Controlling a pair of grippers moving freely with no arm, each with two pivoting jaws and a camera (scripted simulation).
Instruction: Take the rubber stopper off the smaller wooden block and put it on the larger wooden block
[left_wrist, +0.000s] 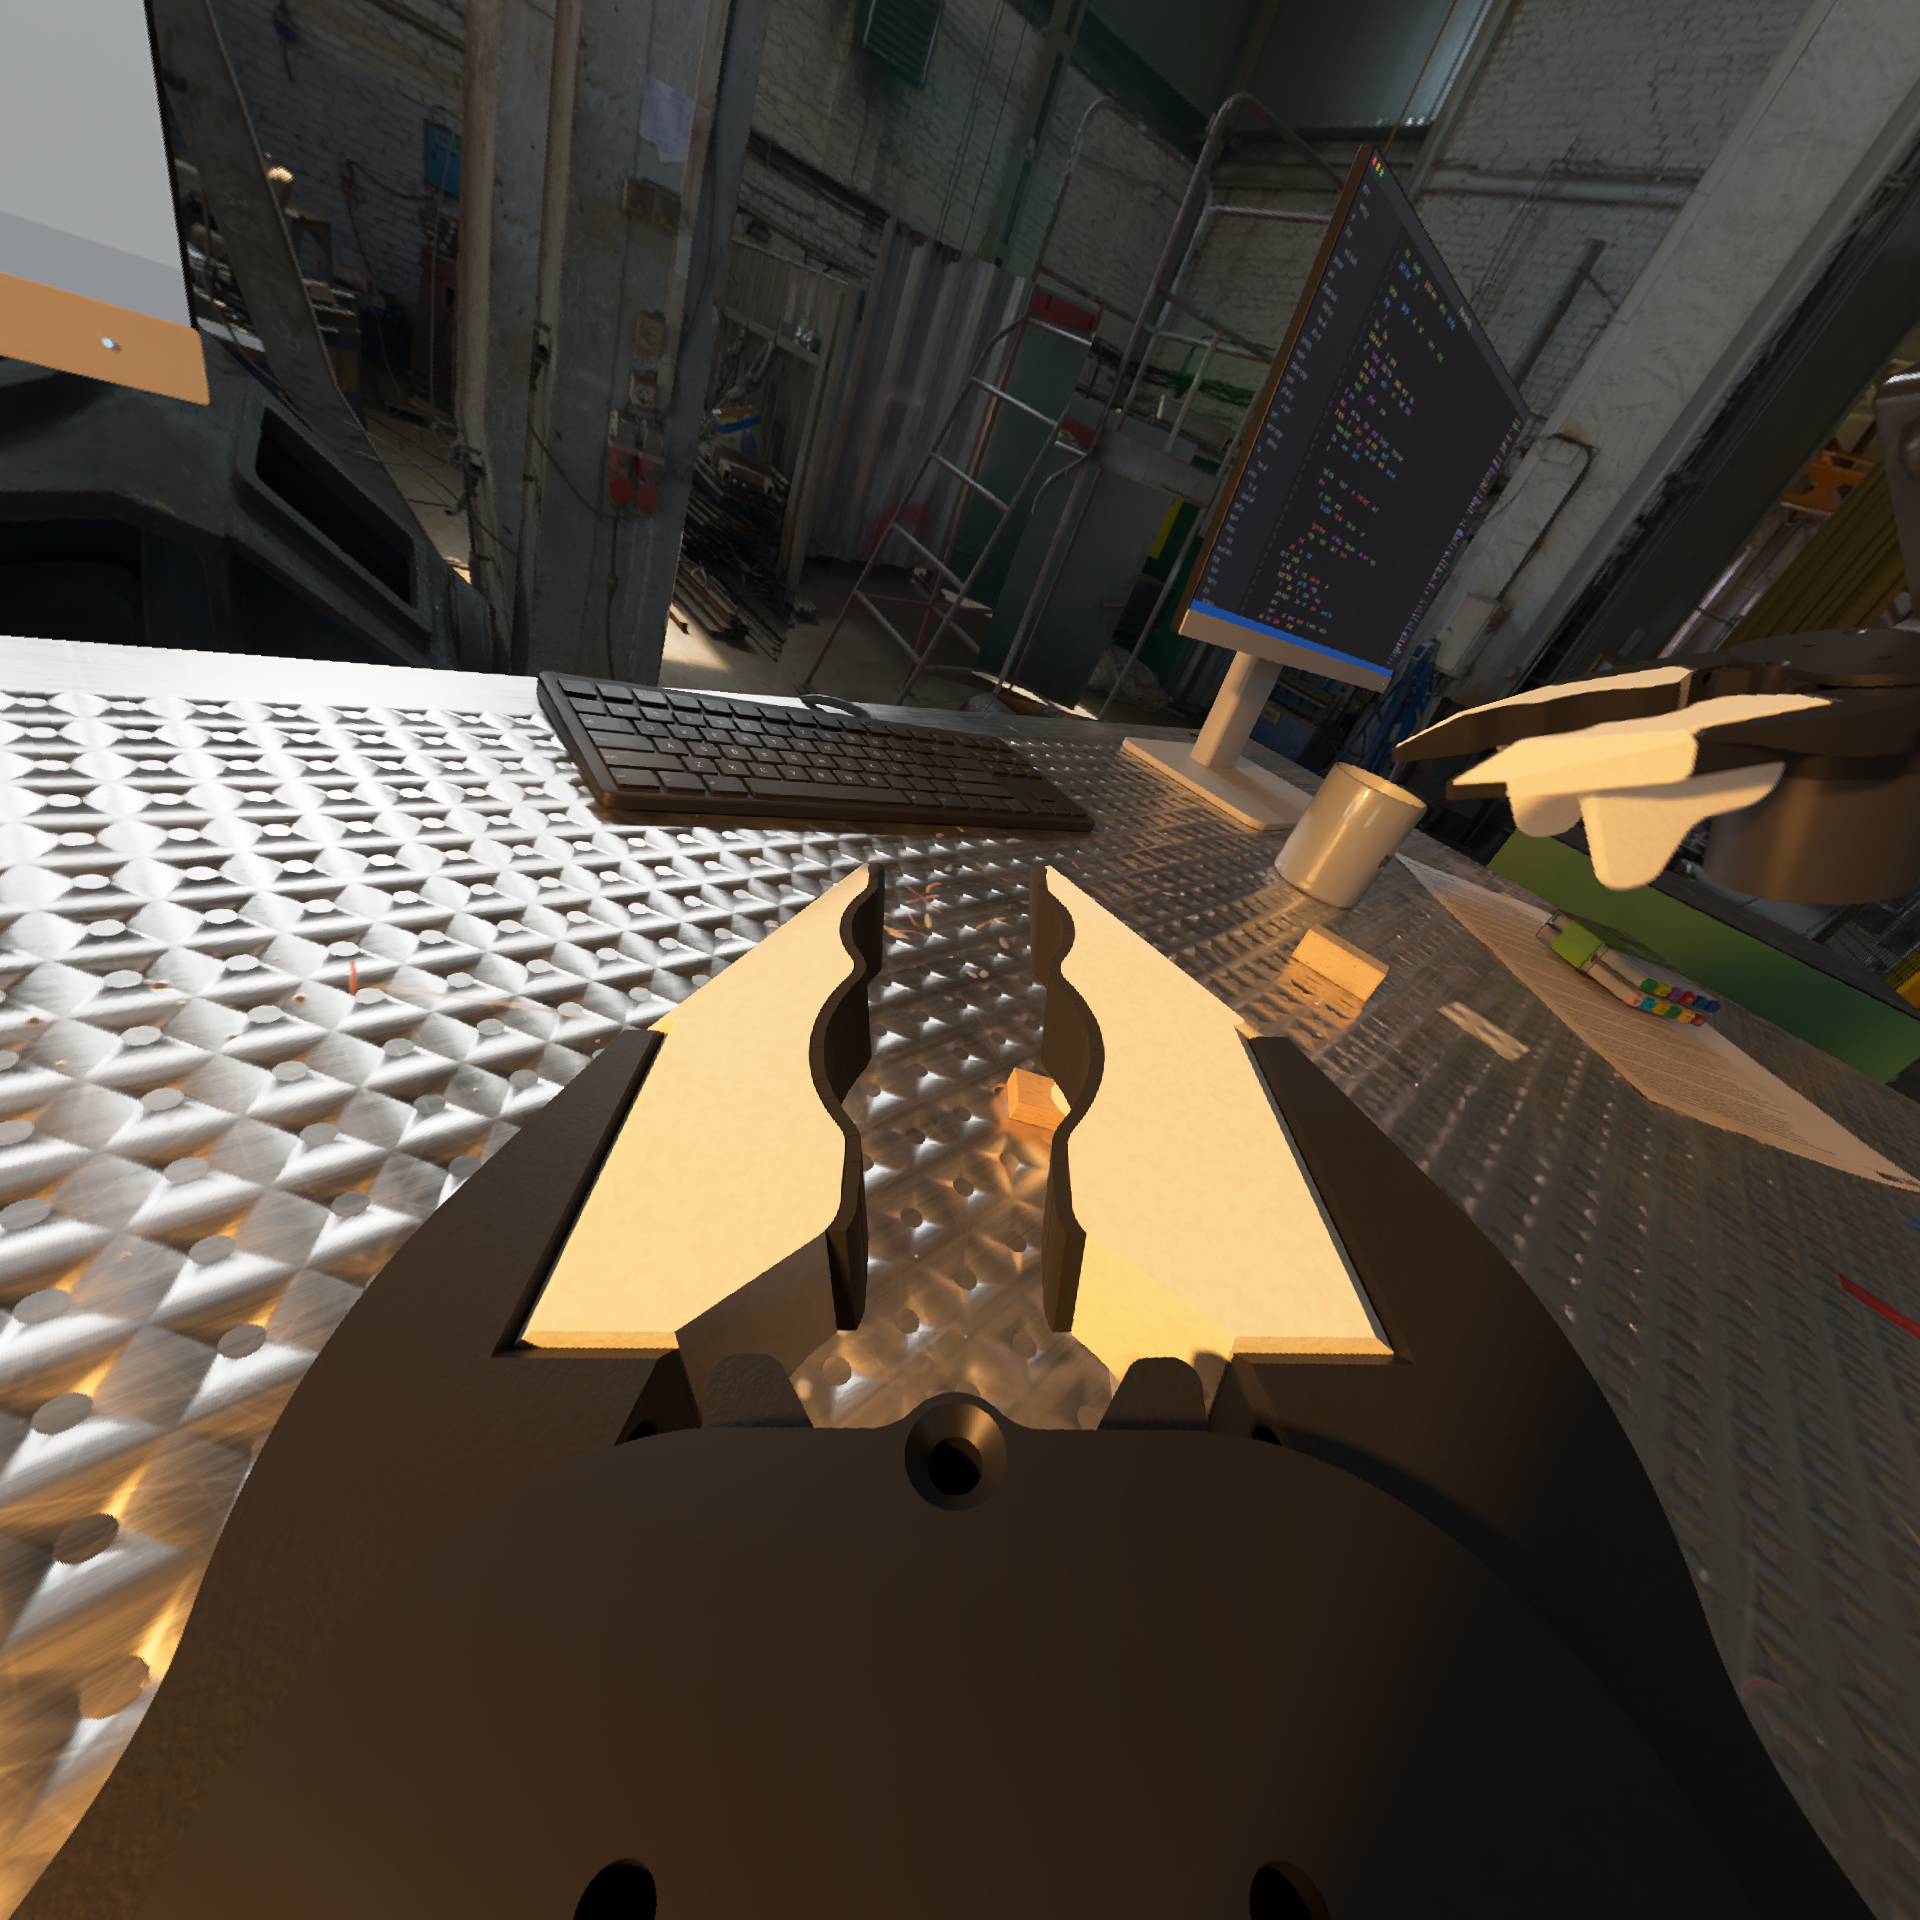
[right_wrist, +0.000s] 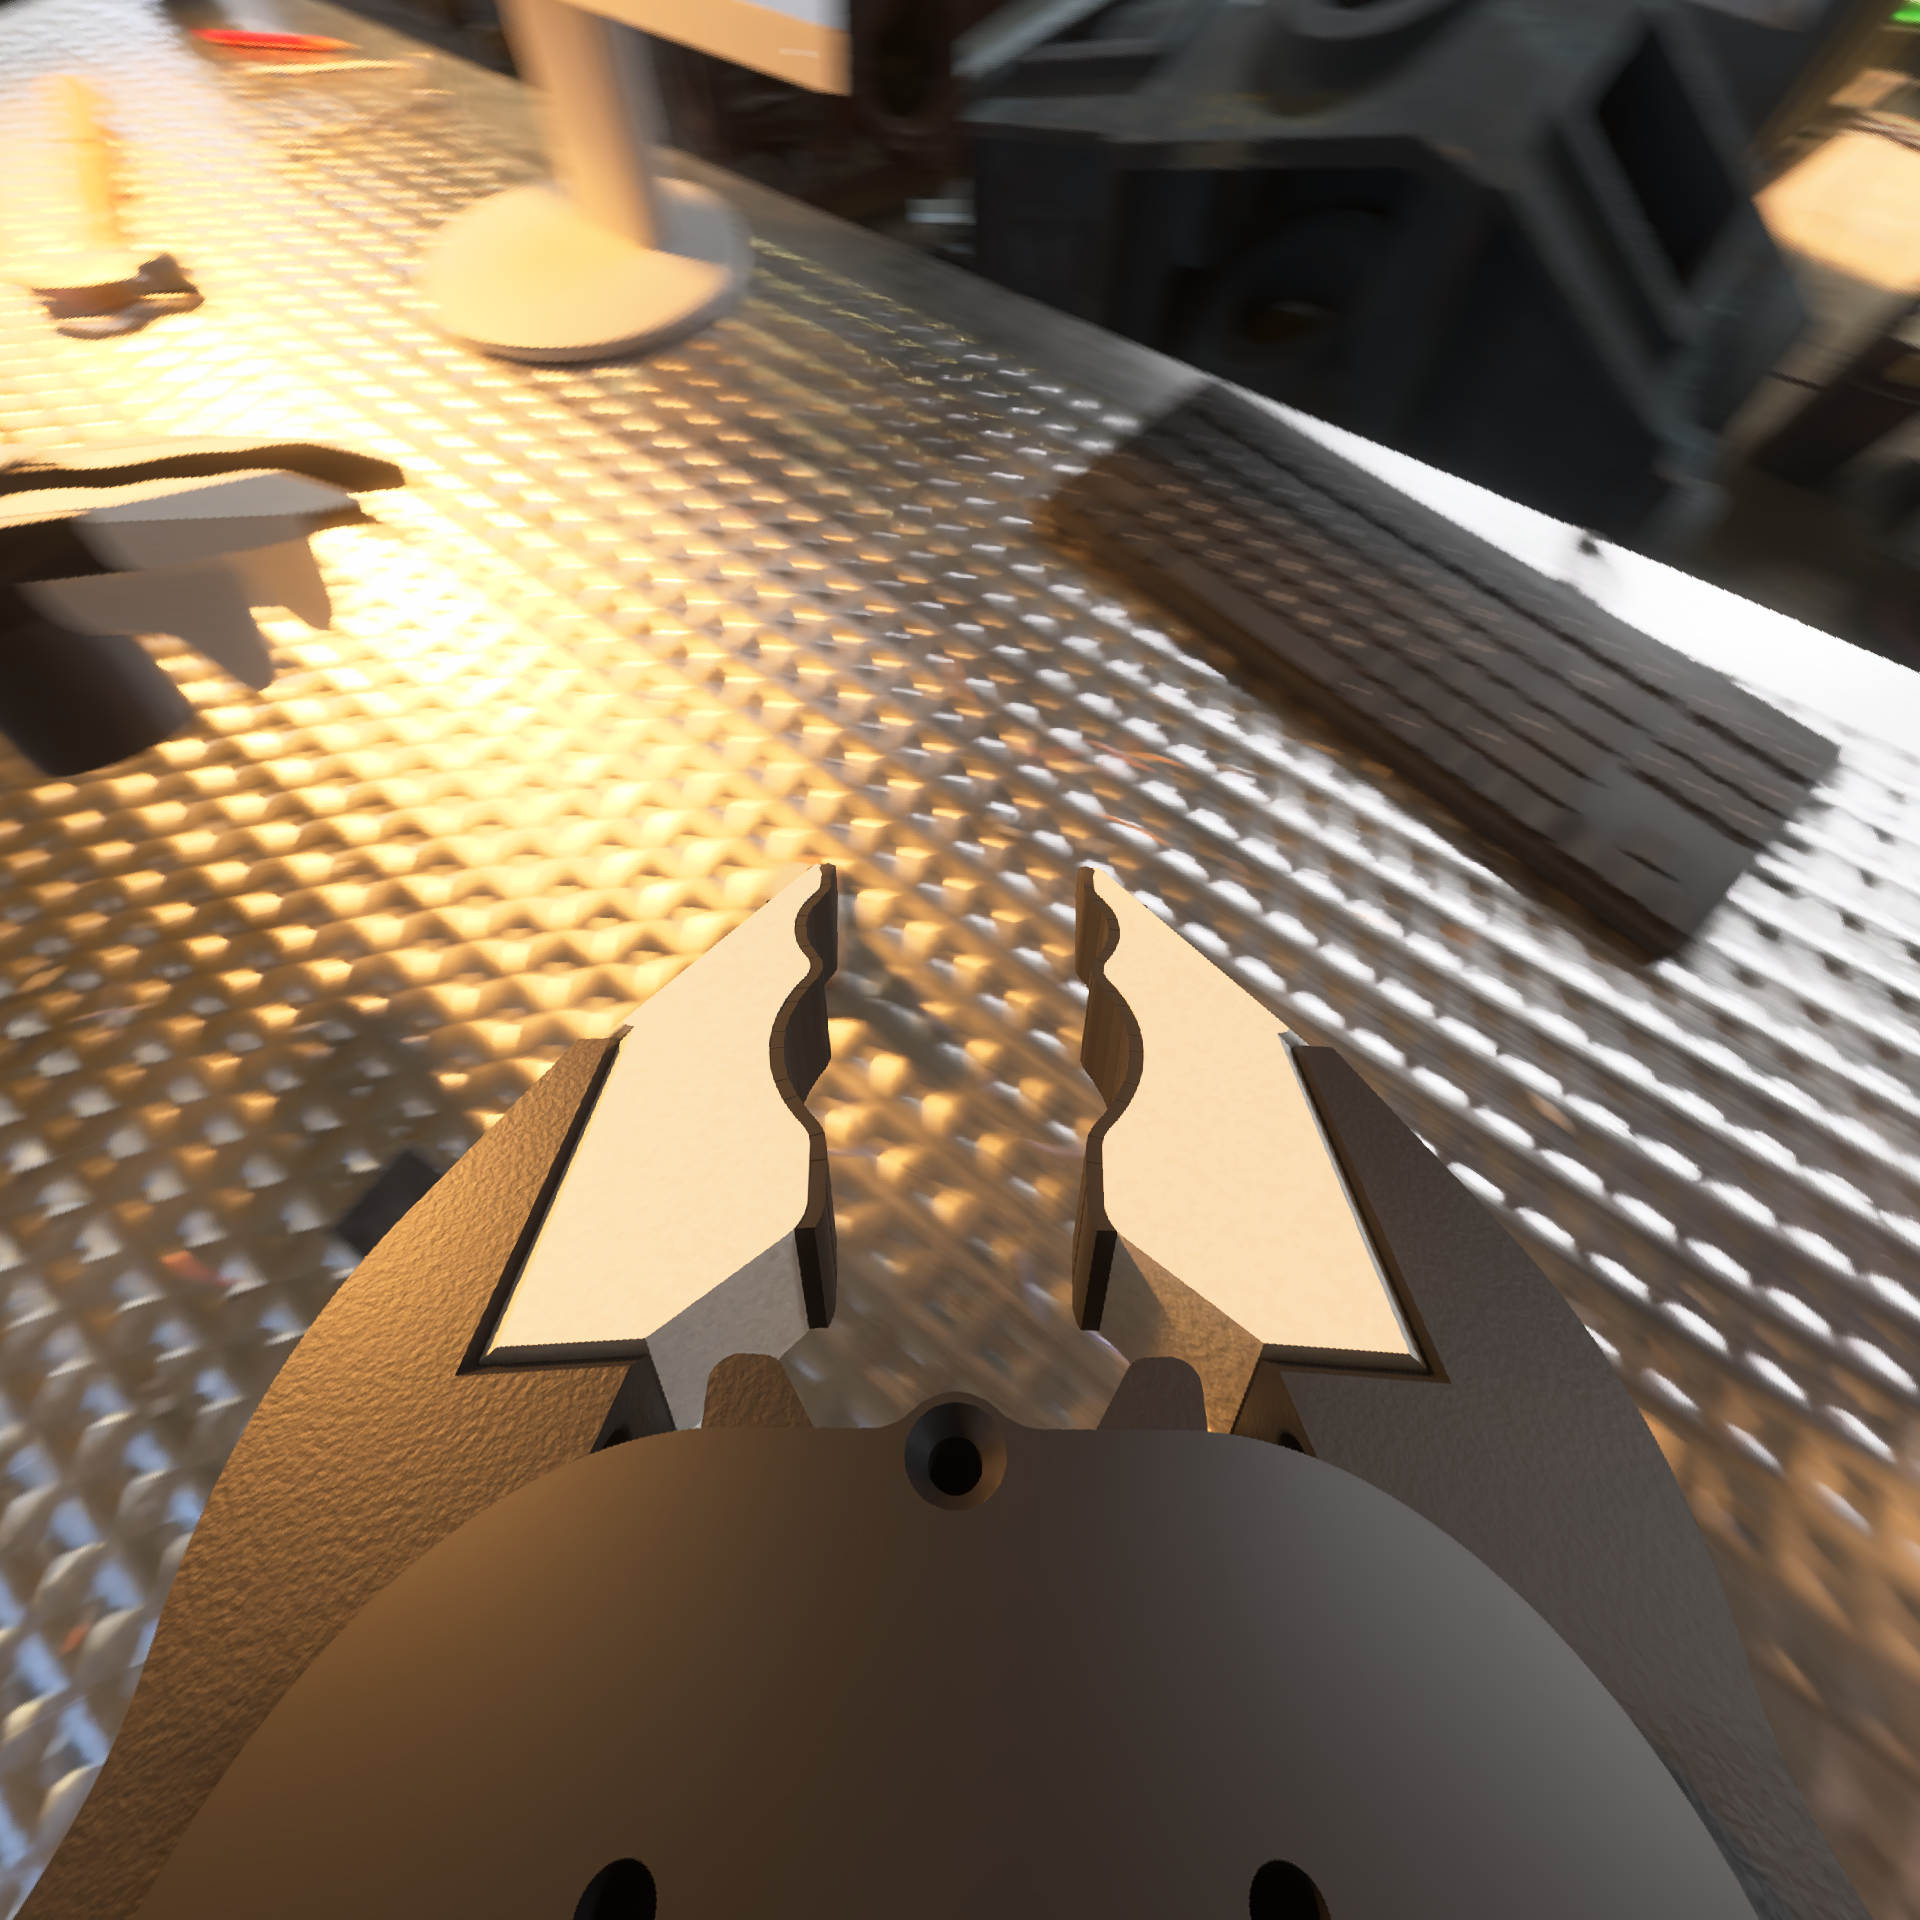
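Workshop backdrop, embossed steel table (left_wrist: 312, 935) with keyboard (left_wrist: 810, 753), monitor (left_wrist: 1351, 416) and mug (left_wrist: 1345, 831). My left gripper (left_wrist: 956, 914) is open and empty, with the smaller wooden block (left_wrist: 1031, 1099) just below its right finger; the larger wooden block (left_wrist: 1340, 961) is at 2 o'clock. I can't make out the rubber stopper (hidden?). My right gripper (right_wrist: 956, 904) is open over bare table. Approach stage, I judge; next, locate the stopper.

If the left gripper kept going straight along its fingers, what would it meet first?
The left gripper is open and tilted down at the metal table. Bare tabletop probably comes first; the keyboard lies farther along, though depth is unclear.
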